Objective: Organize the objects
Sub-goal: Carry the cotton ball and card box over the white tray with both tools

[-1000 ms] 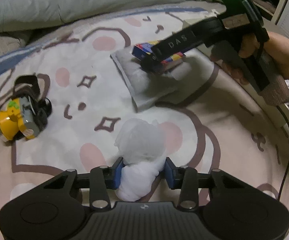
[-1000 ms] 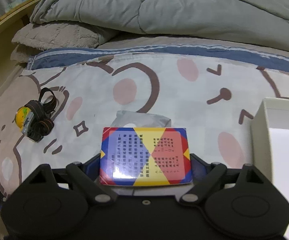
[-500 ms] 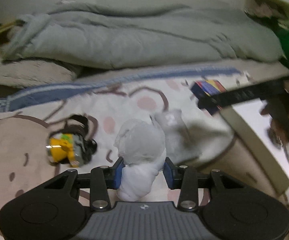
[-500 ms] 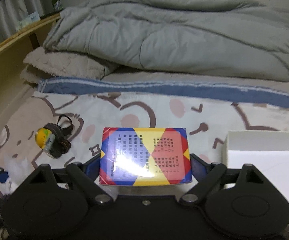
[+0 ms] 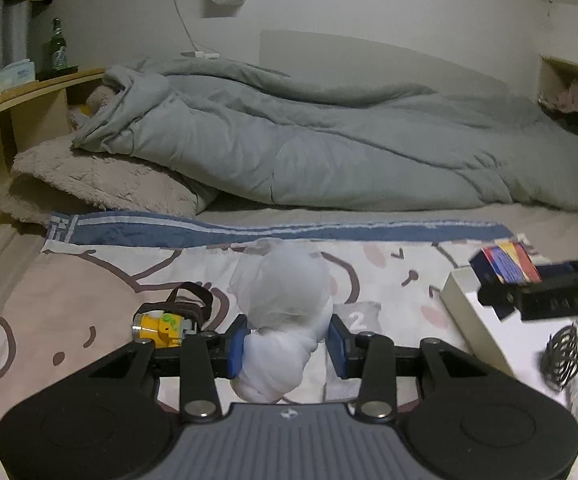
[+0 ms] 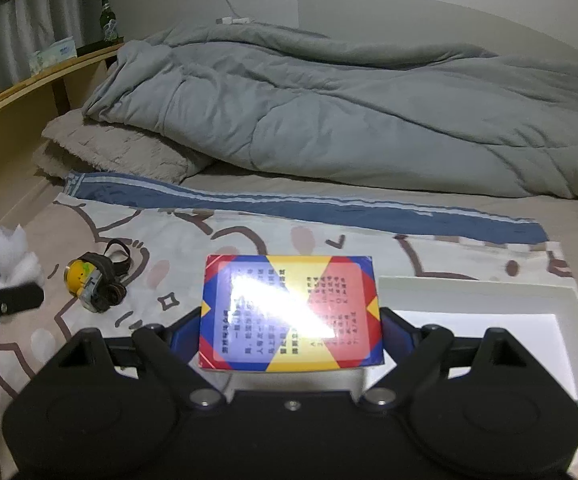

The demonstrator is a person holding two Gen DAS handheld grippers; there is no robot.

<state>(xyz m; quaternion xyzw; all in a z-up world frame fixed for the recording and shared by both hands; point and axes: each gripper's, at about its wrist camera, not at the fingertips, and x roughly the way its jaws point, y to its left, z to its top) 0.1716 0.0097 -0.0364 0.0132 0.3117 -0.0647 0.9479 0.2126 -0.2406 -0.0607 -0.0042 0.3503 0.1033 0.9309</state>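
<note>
My left gripper [image 5: 289, 350] is shut on a white wad of thin plastic [image 5: 283, 312], held up above the patterned sheet; the same wad [image 6: 9, 256] shows at the far left of the right wrist view. My right gripper [image 6: 291, 338] is shut on a blue, yellow and red box [image 6: 291, 312], lifted beside a white tray [image 6: 477, 300]. In the left wrist view that box [image 5: 505, 266] hangs over the tray's near edge [image 5: 465, 312]. A yellow headlamp with a dark strap [image 5: 169, 320] lies on the sheet [image 6: 93, 284]. A grey pouch [image 5: 359, 316] lies flat behind the wad.
A rumpled grey duvet [image 5: 329, 148] and a beige plush pillow [image 5: 101, 176] fill the back of the bed. A wooden shelf [image 5: 21, 96] with a green bottle [image 5: 59, 48] runs along the left. A dark wire coil [image 5: 561, 352] lies in the tray.
Both grippers have risen and tipped upward, bringing the duvet and wall into view. The box has moved off the grey pouch toward the white tray. Both grips are unchanged.
</note>
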